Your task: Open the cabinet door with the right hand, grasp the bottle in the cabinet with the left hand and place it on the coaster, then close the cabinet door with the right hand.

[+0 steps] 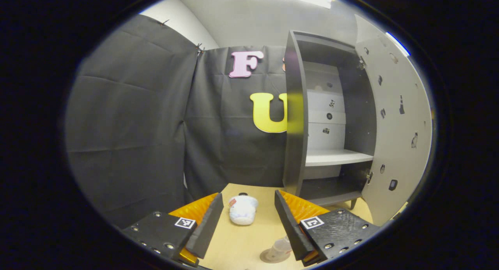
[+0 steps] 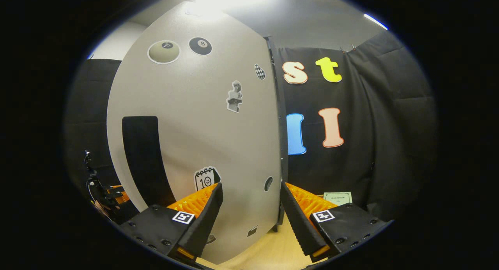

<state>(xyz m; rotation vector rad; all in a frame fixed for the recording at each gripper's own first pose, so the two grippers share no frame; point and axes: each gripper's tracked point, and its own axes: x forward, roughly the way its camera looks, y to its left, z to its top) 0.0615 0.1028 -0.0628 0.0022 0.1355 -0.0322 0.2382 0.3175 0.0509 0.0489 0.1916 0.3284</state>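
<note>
Near the left gripper [image 1: 245, 219], its fingers spread and empty, a clear bottle [image 1: 281, 247] stands on a round coaster [image 1: 273, 256] on the table [image 1: 241, 250]. Beyond, the cabinet [image 1: 331, 118] stands open. The right gripper [image 2: 249, 215], fingers released, faces the door [image 2: 195, 137]; pushing its free edge smoothly should close it.

Cabinet [image 1: 295, 118]: dark grey carcass, pale grey back panel and shelf [image 1: 335, 157]. Door [image 2: 202, 118]: light grey, dotted with black-and-white stickers, one checkered, plus a black vertical handle [image 2: 142, 157]. Table [image 1: 241, 242]: light wood tone. Plush toy [image 1: 242, 210]: white with a small red tag. Bottle [image 1: 281, 246]: clear, on a brownish coaster [image 1: 269, 257].
</note>
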